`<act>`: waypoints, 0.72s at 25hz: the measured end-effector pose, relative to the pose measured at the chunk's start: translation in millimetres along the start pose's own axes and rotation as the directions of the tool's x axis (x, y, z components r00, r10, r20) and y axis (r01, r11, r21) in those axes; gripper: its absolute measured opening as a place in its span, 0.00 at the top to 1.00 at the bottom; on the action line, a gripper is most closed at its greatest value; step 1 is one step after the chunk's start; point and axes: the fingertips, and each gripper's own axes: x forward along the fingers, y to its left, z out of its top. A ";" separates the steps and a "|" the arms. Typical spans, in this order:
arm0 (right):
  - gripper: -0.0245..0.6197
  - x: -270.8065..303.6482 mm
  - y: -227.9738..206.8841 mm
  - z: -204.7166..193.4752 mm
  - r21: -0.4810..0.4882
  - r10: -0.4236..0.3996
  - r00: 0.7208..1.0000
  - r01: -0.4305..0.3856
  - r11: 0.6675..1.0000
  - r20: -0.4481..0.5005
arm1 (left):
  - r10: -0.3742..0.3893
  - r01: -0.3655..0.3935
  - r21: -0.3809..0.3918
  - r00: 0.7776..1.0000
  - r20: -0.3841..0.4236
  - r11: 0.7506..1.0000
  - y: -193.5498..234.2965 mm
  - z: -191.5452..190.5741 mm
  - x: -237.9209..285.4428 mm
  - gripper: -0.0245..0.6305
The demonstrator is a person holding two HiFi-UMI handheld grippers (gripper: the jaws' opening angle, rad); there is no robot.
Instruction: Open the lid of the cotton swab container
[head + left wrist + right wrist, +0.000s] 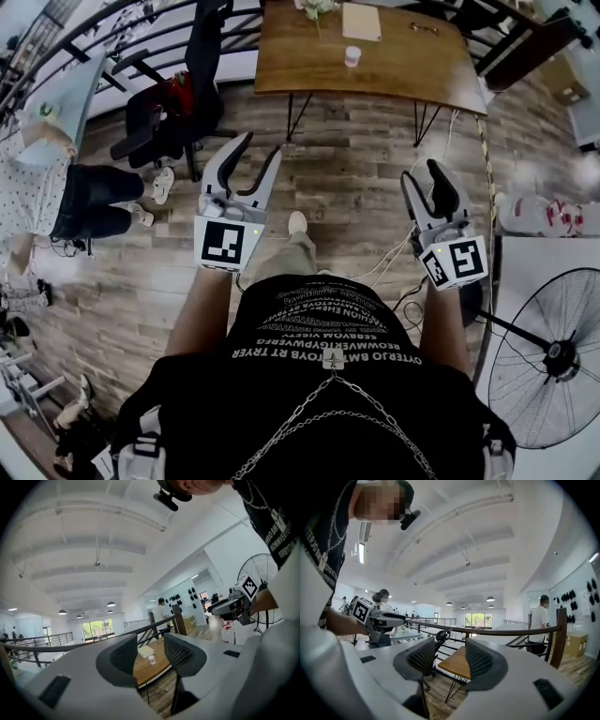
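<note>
A small white container with a red band (352, 56) stands on the wooden table (394, 70) across the room; in the left gripper view it shows as a tiny cup (151, 660) between the jaws, far off. My left gripper (262, 156) is held in the air in front of my body, open and empty (150, 652). My right gripper (423, 176) is held up too, open, with nothing between its jaws (449, 657). Both are far from the table. Each gripper appears in the other's view: the right one (232, 606), the left one (379, 617).
A flat beige book (362, 22) lies on the table beside the container. A black office chair (178, 103) stands left of the table and a seated person (56, 187) is at far left. A standing fan (553, 356) and a white table (544, 272) are at right.
</note>
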 end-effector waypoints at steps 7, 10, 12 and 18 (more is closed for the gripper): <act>0.66 52.0 -26.3 -0.3 0.009 -0.008 1.000 0.008 1.000 -0.021 | -0.033 0.033 -0.005 0.999 -0.001 0.999 25.0 -8.5 56.1 0.69; 0.66 74.9 -33.0 0.9 0.011 -0.009 1.000 0.010 1.000 -0.030 | -0.055 0.055 -0.016 0.998 -0.005 0.998 35.1 -12.2 76.7 0.69; 0.66 89.0 -37.3 2.2 0.016 -0.012 0.999 0.012 1.000 -0.033 | -0.071 0.070 -0.023 0.997 -0.008 0.997 41.5 -16.0 89.5 0.69; 0.66 118.8 -48.5 7.0 0.003 -0.030 0.998 0.030 1.000 -0.048 | -0.101 0.101 -0.020 0.995 -0.010 0.995 62.6 -20.2 123.9 0.69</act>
